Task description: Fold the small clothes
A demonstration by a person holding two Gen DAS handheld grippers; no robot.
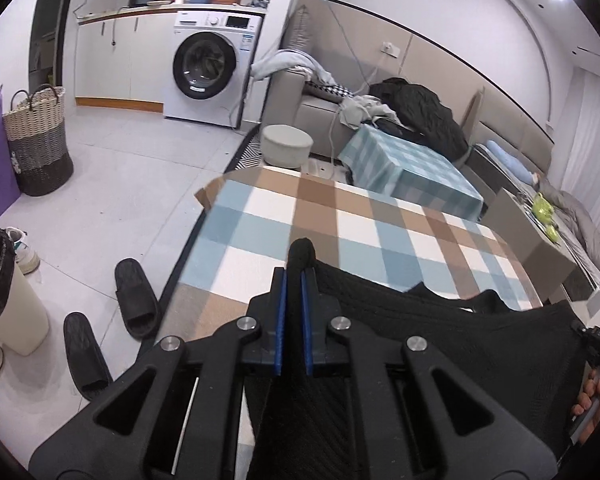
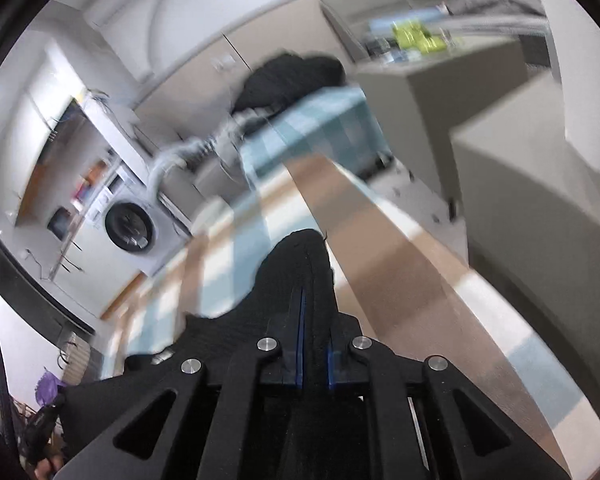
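A small black knit garment (image 1: 440,332) hangs stretched between my two grippers above a table with a blue, brown and white checked cloth (image 1: 340,216). My left gripper (image 1: 295,276) is shut on one corner of it; a bunch of black fabric sticks out past the blue pads (image 1: 283,312). My right gripper (image 2: 312,300) is shut on another corner of the garment (image 2: 296,264), held tilted over the checked cloth (image 2: 380,240). The right wrist view is blurred by motion. The other gripper shows at the right edge of the left wrist view (image 1: 598,344).
Black slippers (image 1: 136,300) and a bin with a black liner (image 1: 4,292) stand on the floor at left. A washing machine (image 1: 208,76), woven basket (image 1: 38,140), sofa with clothes (image 1: 380,108), teal-checked low table (image 1: 412,164) and grey stool (image 1: 286,144) lie beyond.
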